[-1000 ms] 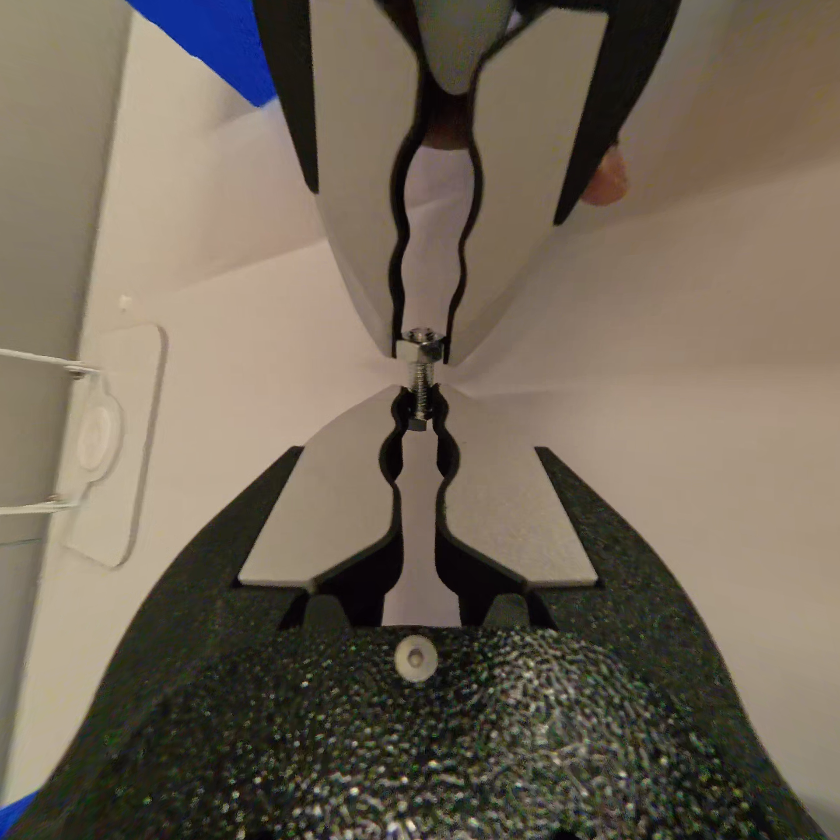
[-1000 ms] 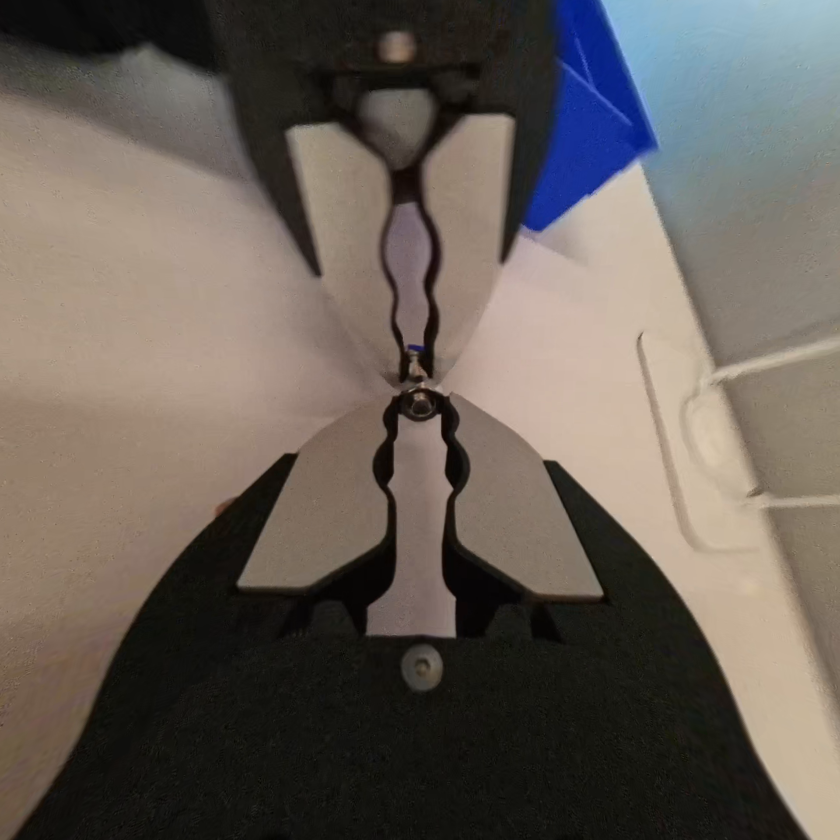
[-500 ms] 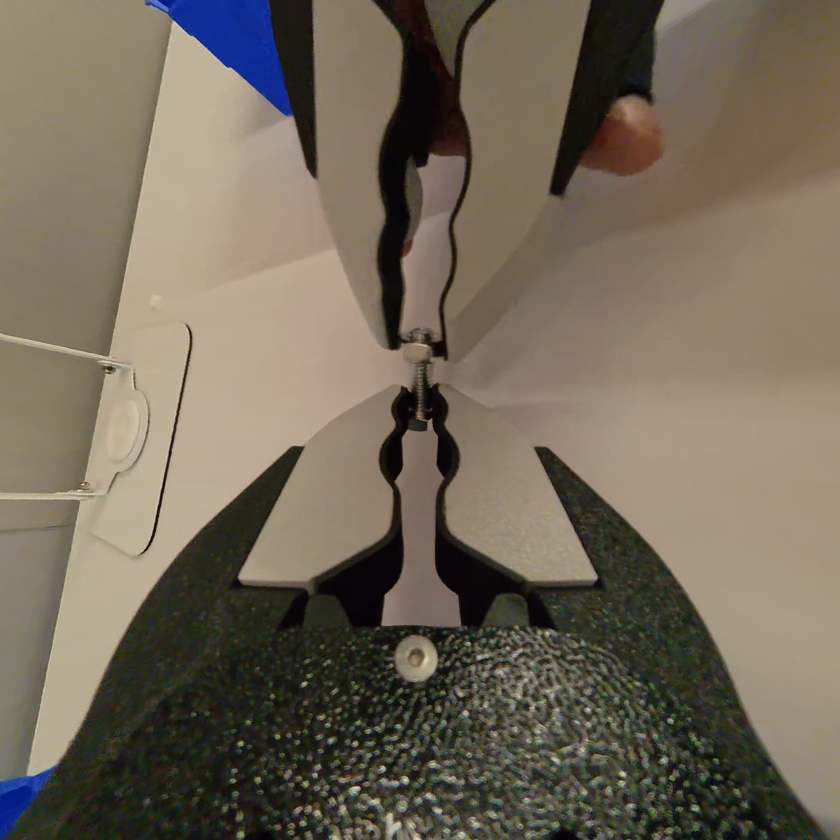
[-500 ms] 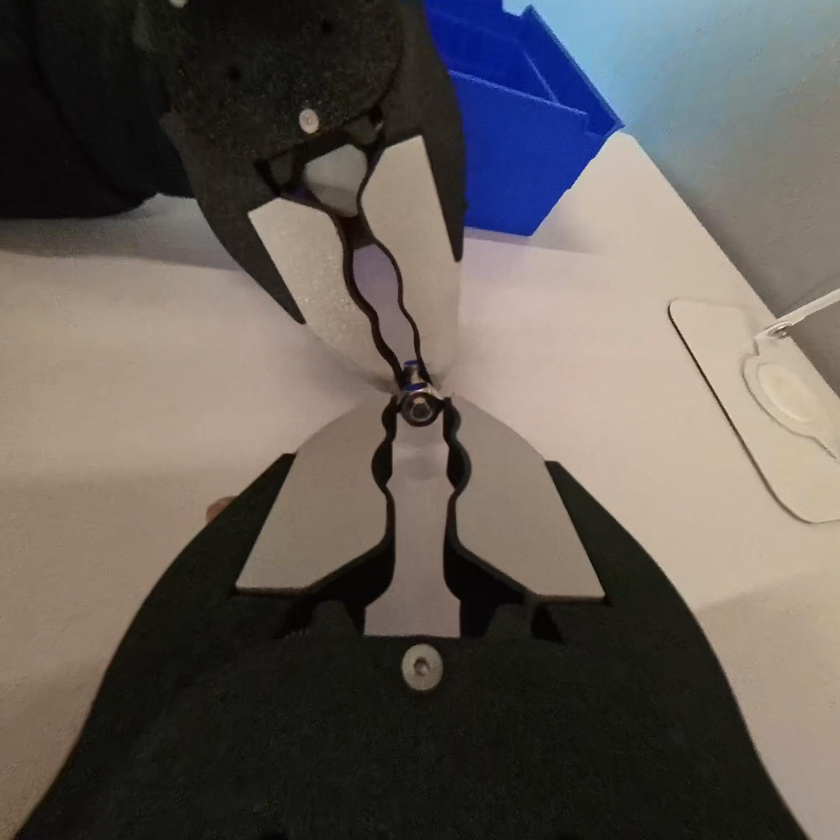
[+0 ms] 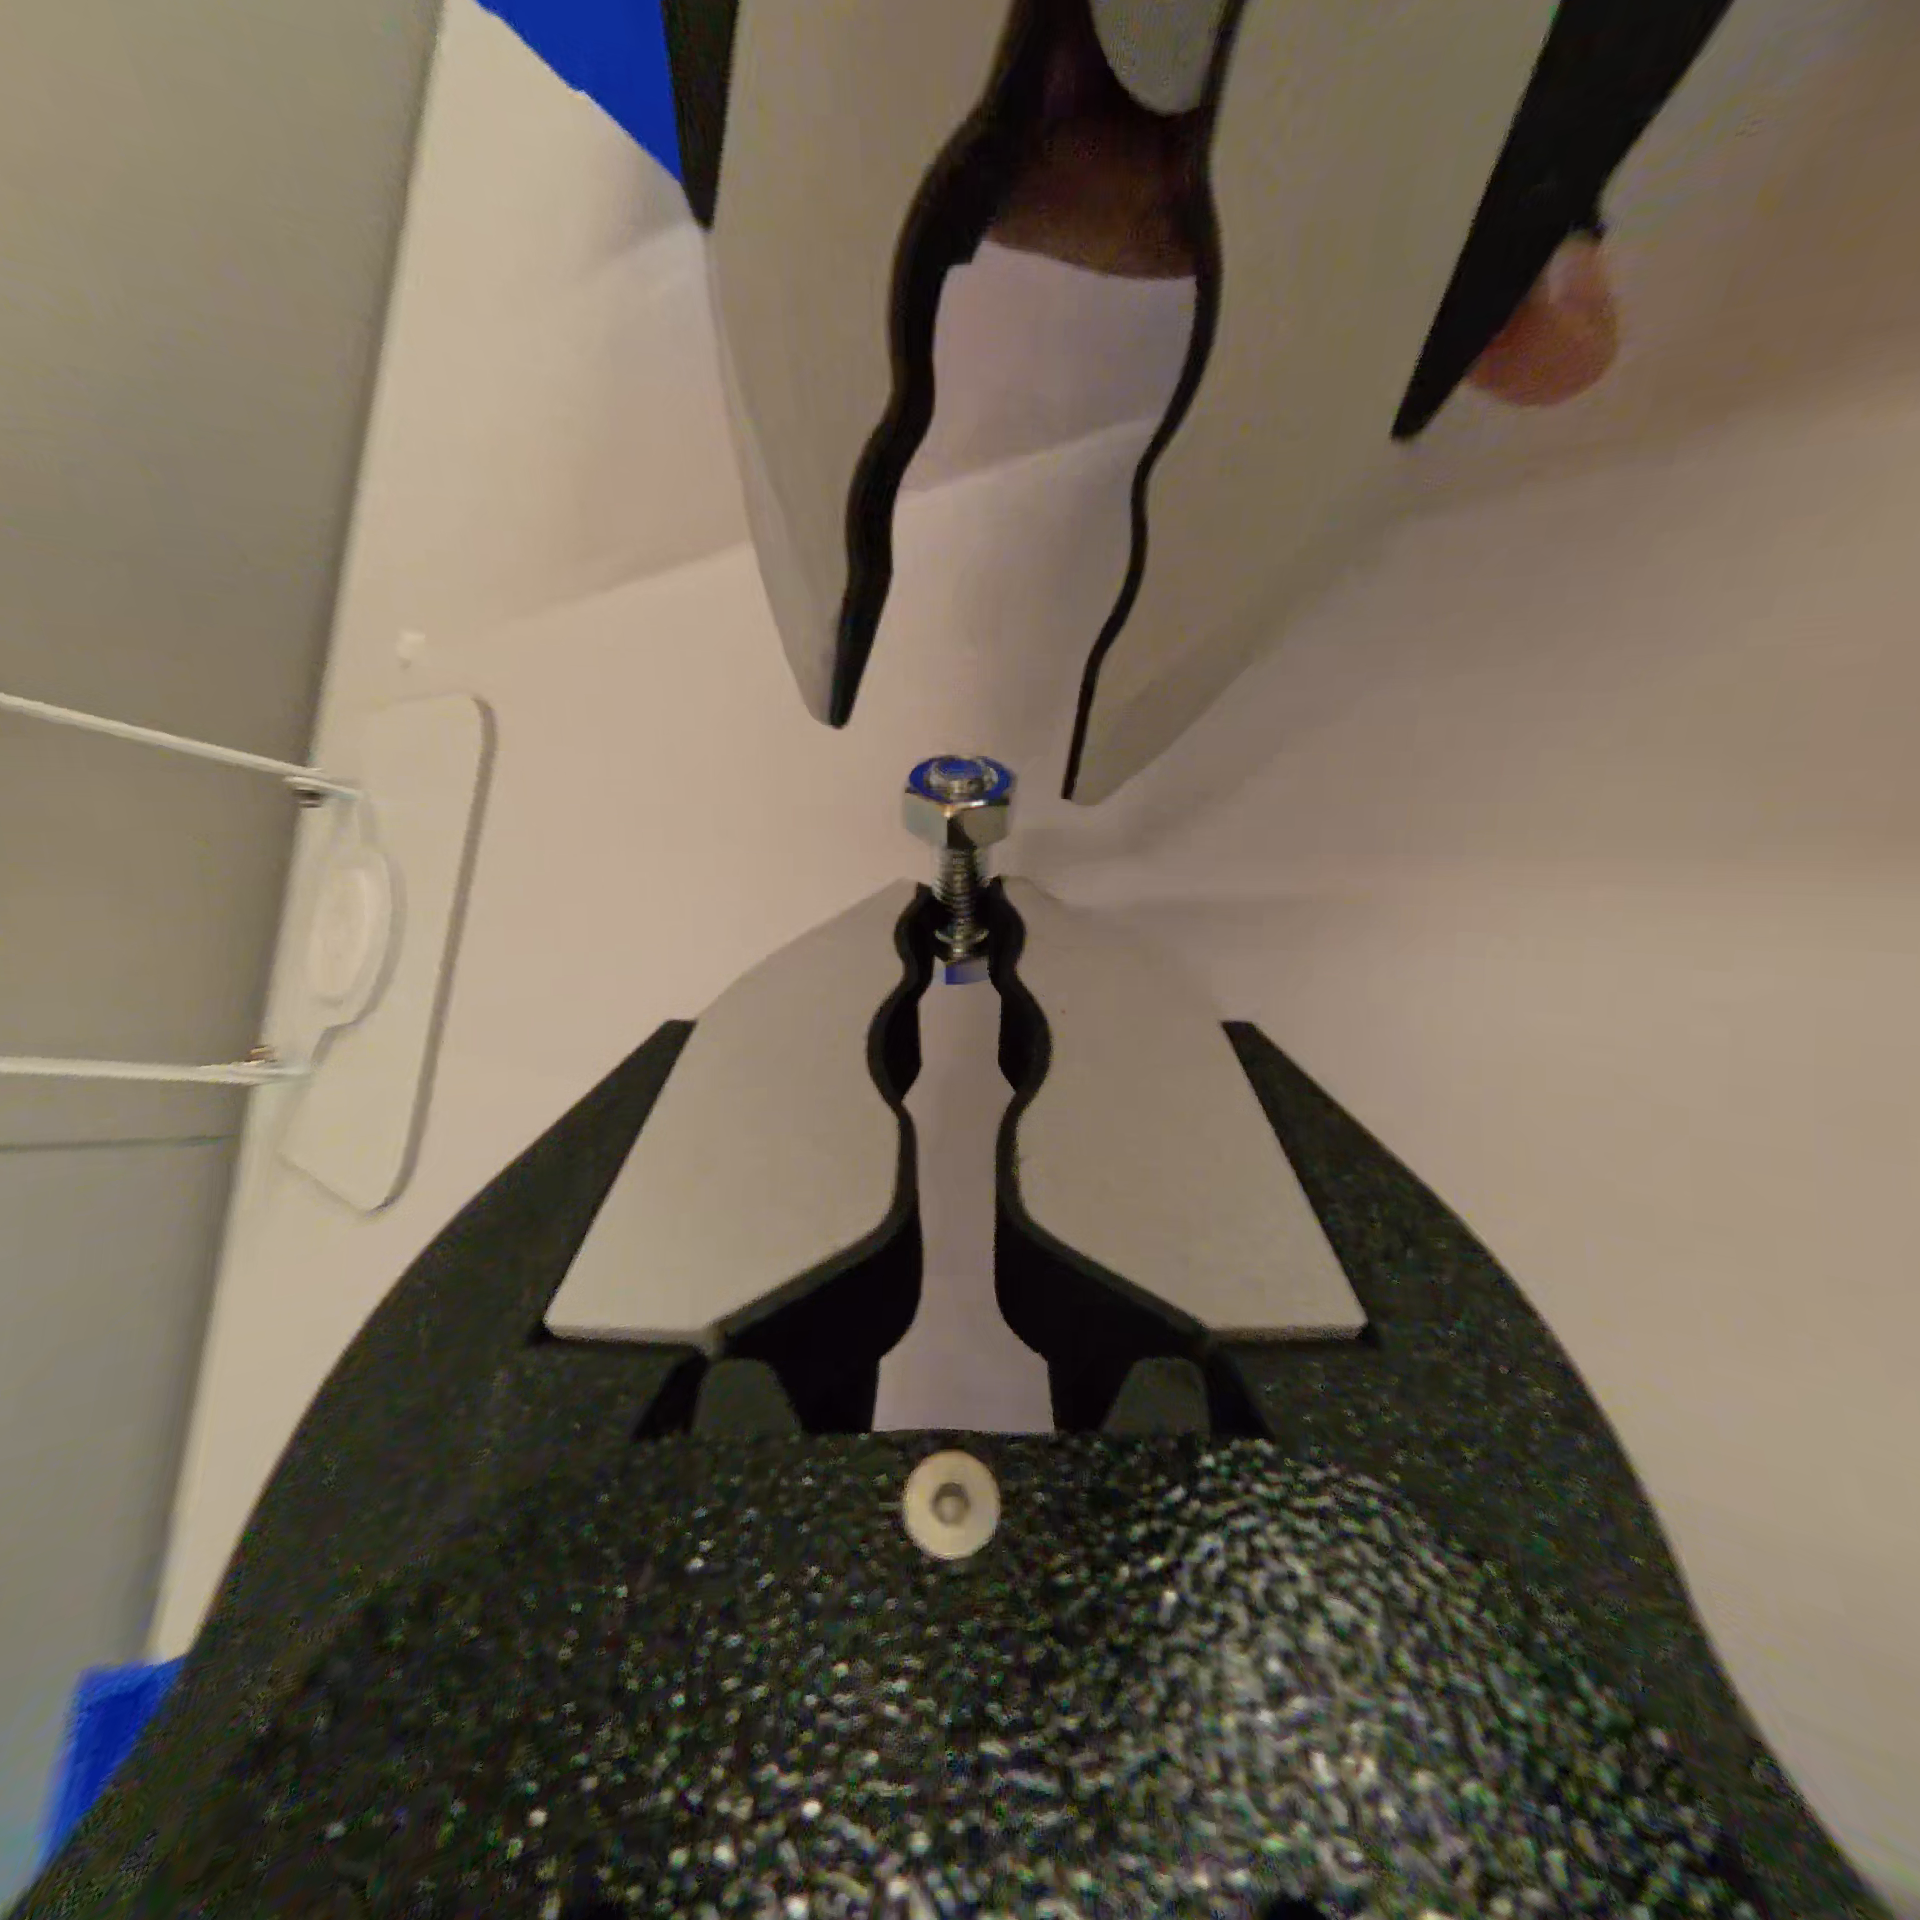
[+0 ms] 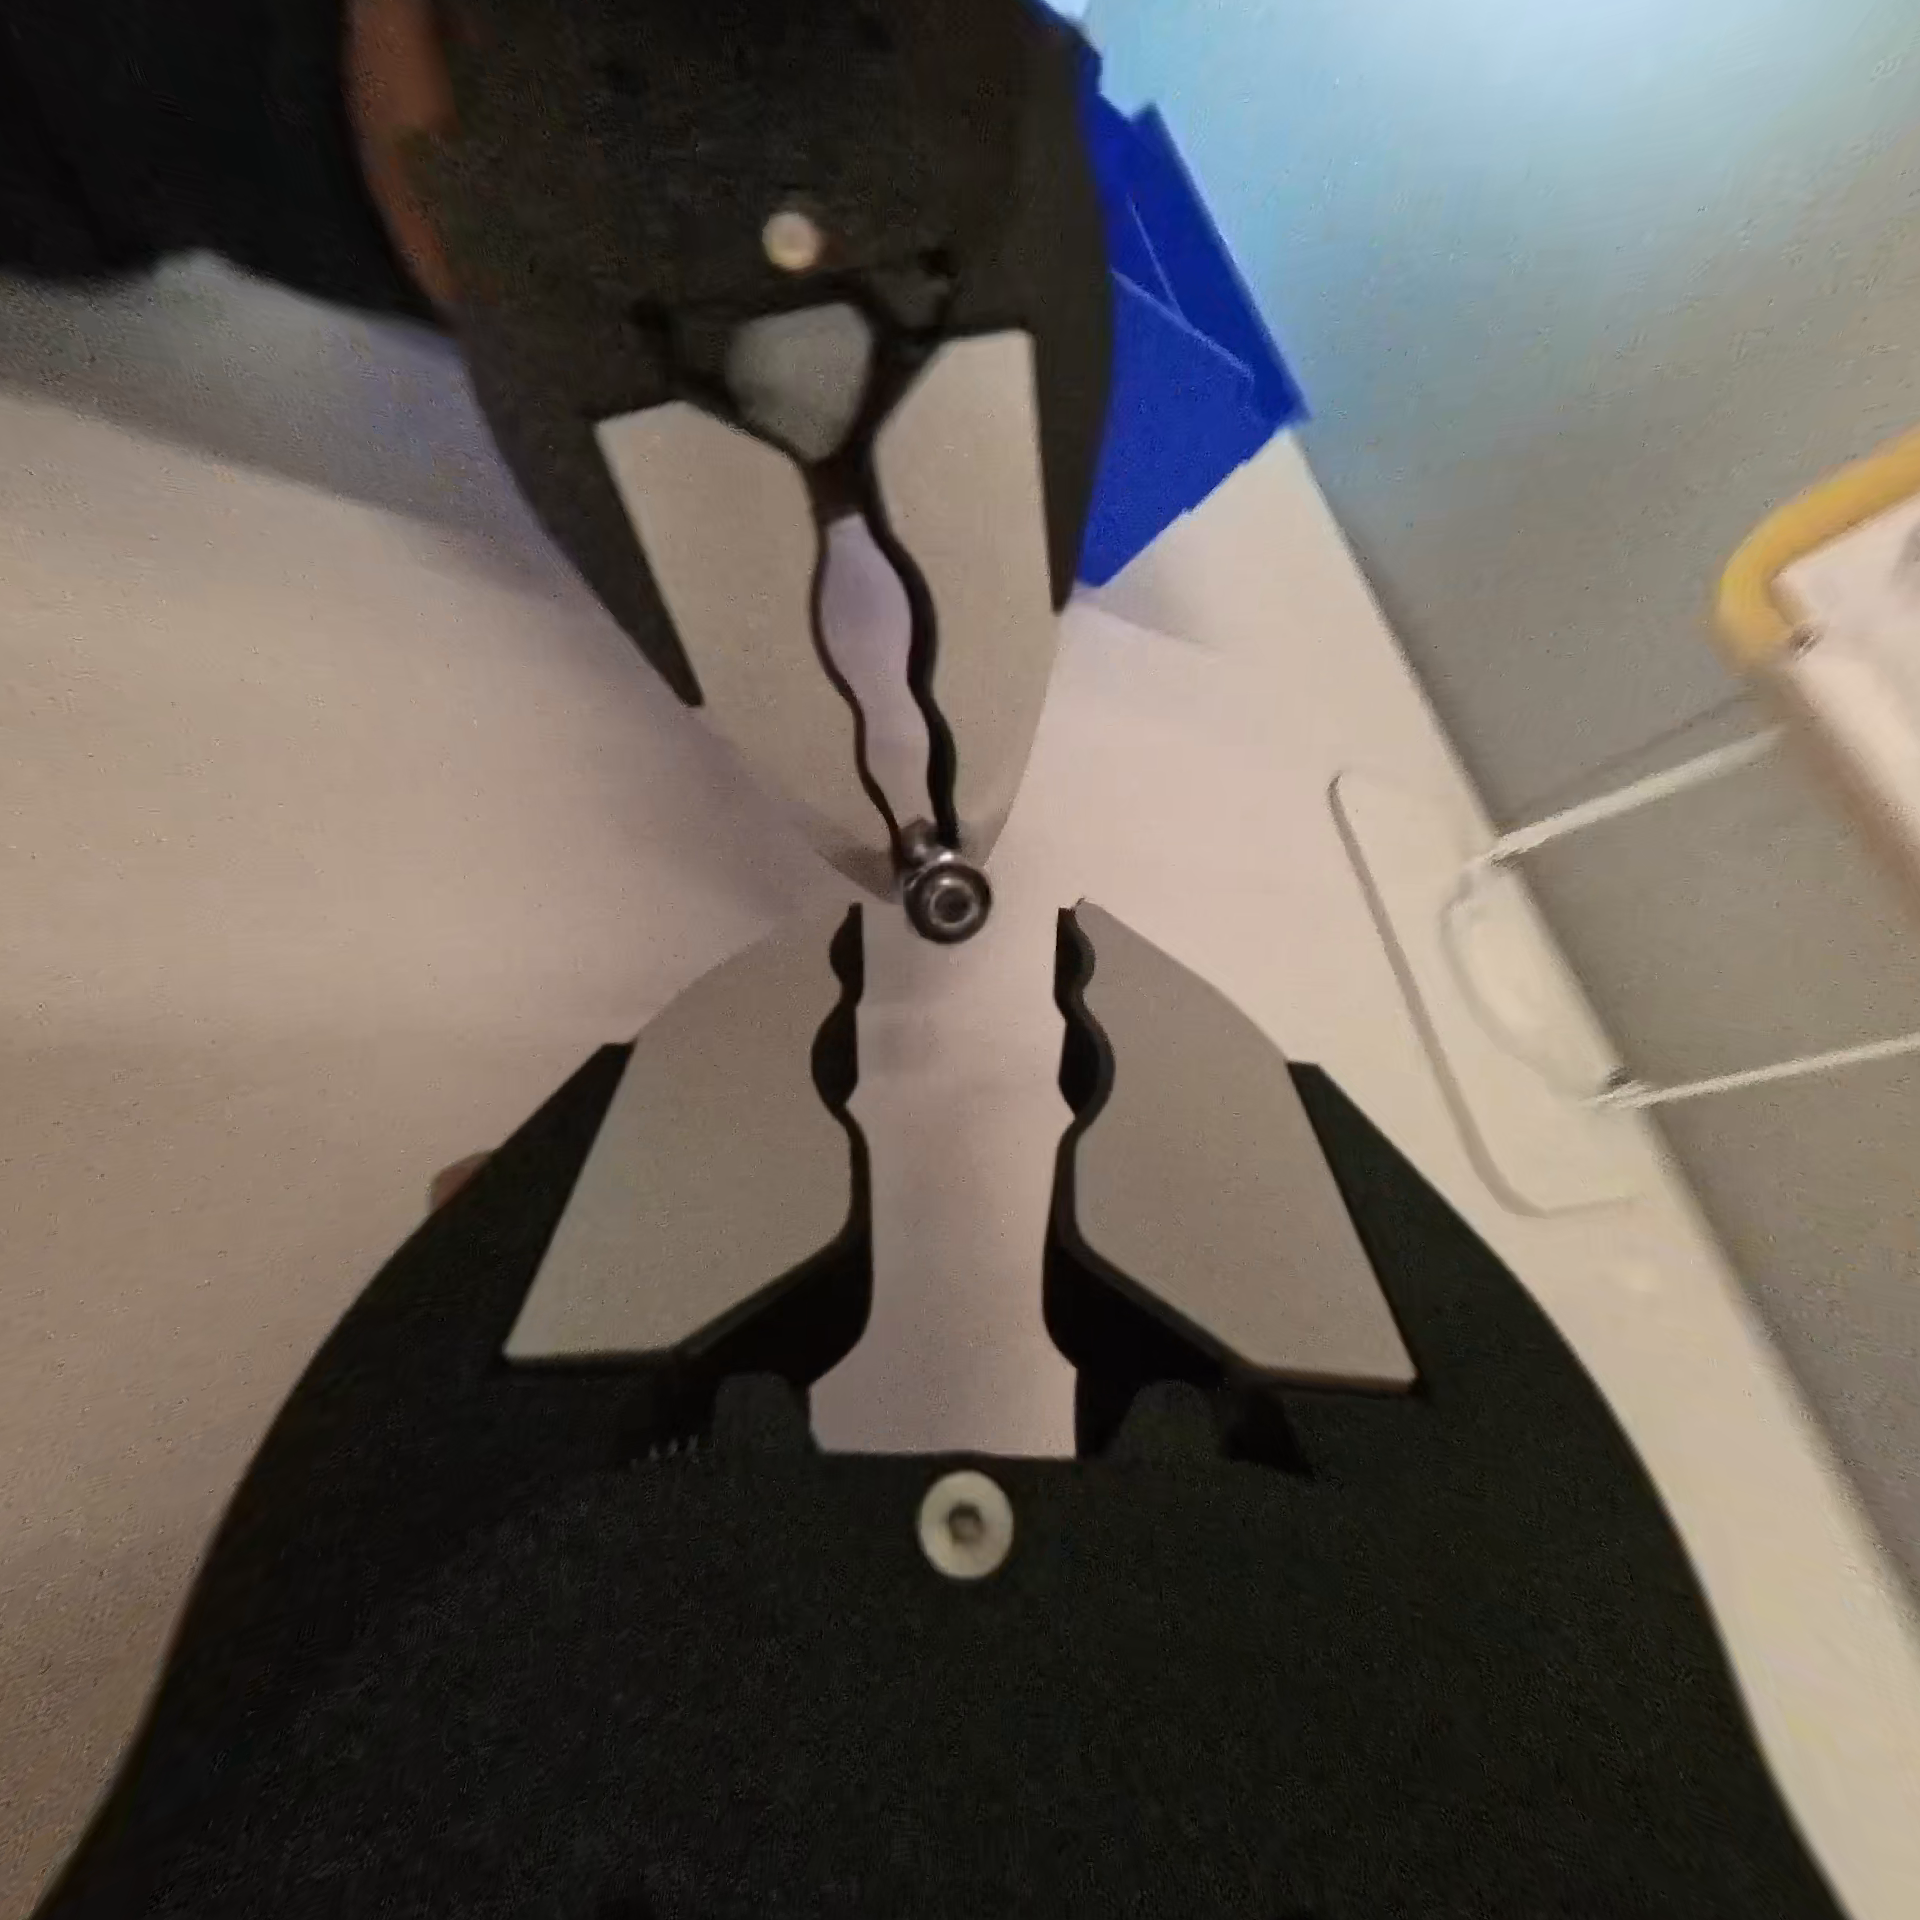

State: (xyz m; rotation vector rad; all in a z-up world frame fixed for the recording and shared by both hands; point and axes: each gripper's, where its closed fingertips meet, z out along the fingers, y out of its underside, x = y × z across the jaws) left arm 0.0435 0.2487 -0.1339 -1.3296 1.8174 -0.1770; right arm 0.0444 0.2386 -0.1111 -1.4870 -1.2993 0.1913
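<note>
My left gripper [image 5: 959,914] is shut on a small silver bolt [image 5: 958,894], its pads gripping the lower end of the threaded shank. A silver hex nut [image 5: 958,816] with a blue ring sits on the bolt's far end. My right gripper [image 6: 959,920] is open and holds nothing; the nut [image 6: 945,902] stands just beyond its fingertips, clear of both pads. In the left wrist view the right gripper [image 5: 951,753] hangs open above the nut. In the right wrist view the left gripper [image 6: 920,831] grips the bolt from the far side.
A white table [image 5: 1455,935] lies under both grippers. A blue bin [image 6: 1164,416] stands at the back. A clear plastic plate with white wires [image 5: 384,935] is fixed at the table's edge by the grey wall; it also shows in the right wrist view [image 6: 1496,987]. A yellow-rimmed thing [image 6: 1766,561] is at far right.
My right gripper was shut on the nut; its pads have now parted and let go of it. The left gripper still holds the bolt.
</note>
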